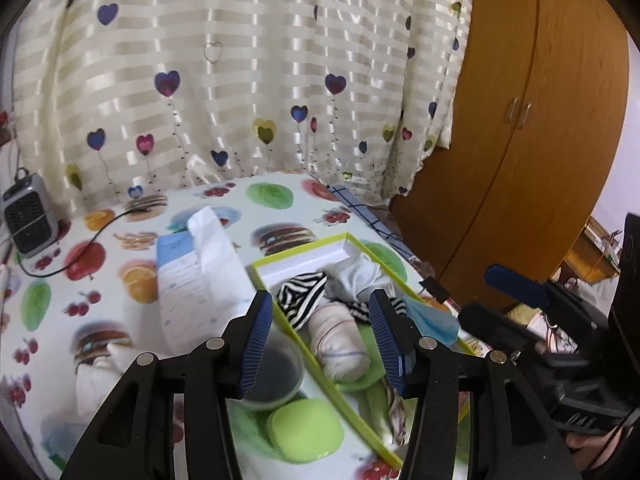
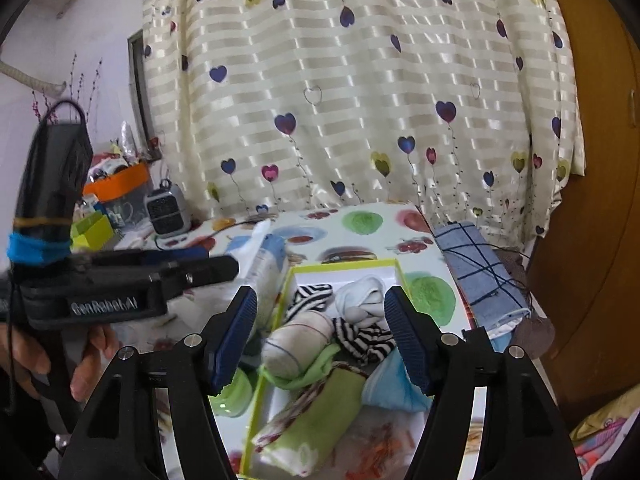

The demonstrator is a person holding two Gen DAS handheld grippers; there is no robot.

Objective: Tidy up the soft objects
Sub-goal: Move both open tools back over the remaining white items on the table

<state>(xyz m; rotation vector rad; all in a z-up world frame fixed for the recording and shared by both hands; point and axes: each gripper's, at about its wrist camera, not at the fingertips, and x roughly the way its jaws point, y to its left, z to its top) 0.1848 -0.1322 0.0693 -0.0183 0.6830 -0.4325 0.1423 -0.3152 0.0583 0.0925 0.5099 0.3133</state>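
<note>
Both grippers tilt downward above the green-rimmed box (image 2: 400, 270) on the desk (image 1: 60, 280). Left gripper (image 1: 322, 346), fingers parted and empty, hangs over its left edge. Right gripper (image 2: 324, 340), fingers wide and empty, hangs over the rolled socks (image 2: 298, 342) inside.

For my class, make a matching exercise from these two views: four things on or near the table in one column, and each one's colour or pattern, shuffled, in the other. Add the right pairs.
Things
1. Rolled sock at the box's far end
2. Box rim
3. Folded cloth at the table's right edge
4. Small heater by the curtain

Colours
A. Blue with dark check lines
B. Grey with a dark grille
C. Black and white stripes
D. Yellow-green

Pairs: 1-C, 2-D, 3-A, 4-B
</note>
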